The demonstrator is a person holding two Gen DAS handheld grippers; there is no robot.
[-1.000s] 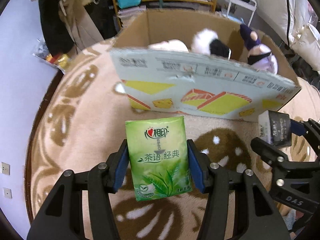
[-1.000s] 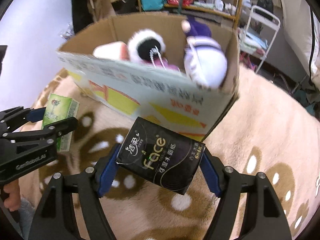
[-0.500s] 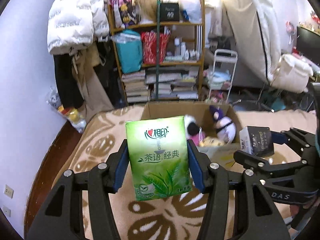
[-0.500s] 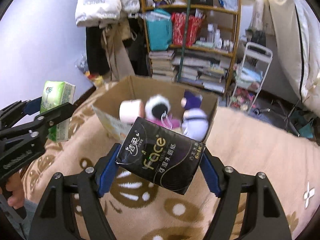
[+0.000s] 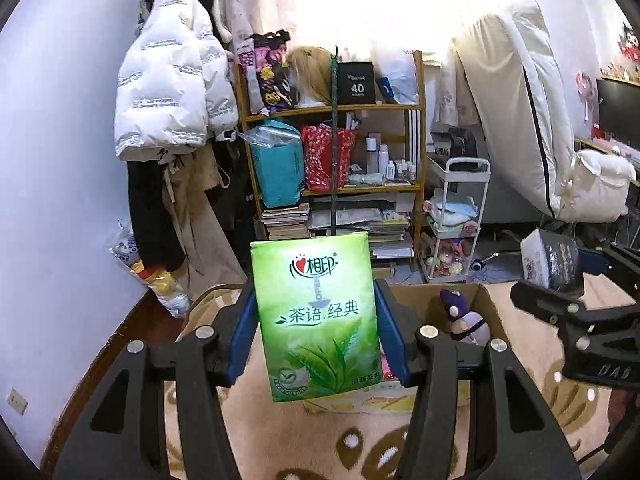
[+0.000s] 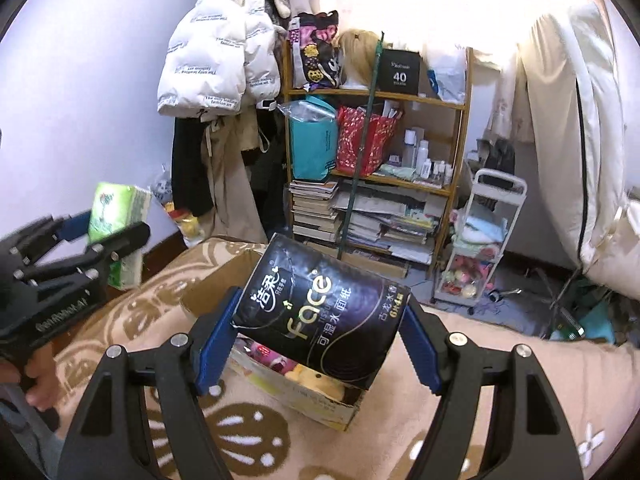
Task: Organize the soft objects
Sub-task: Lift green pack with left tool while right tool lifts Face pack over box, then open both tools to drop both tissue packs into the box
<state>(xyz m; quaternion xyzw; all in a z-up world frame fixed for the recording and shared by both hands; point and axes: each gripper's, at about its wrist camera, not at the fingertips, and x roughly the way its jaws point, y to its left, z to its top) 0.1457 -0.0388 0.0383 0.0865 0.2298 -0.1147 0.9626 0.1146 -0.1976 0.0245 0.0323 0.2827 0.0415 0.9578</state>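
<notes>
My left gripper [image 5: 316,332] is shut on a green tissue pack [image 5: 318,316], held upright above the near side of an open cardboard box [image 5: 486,304]. My right gripper [image 6: 320,344] is shut on a black tissue pack [image 6: 320,316], tilted, high over the same cardboard box [image 6: 304,394]. Inside the box lie a purple and white plush toy [image 5: 464,318], a yellow plush [image 6: 320,384] and something pink [image 6: 266,356]. From the right wrist view the green pack [image 6: 118,216] and left gripper [image 6: 108,240] show at the left; from the left wrist view the black pack [image 5: 550,260] shows at the right.
The box stands on a beige patterned blanket [image 6: 500,340]. Behind it are a wooden shelf [image 5: 336,184] full of books and bags, a white trolley [image 5: 456,232], hanging coats [image 5: 172,92] at the left and a white cover [image 5: 536,92] at the right. A hand [image 6: 38,380] grips the left tool.
Both grippers have risen and tipped up with their packs, so the box has dropped low in both views and the shelf and room behind came into sight.
</notes>
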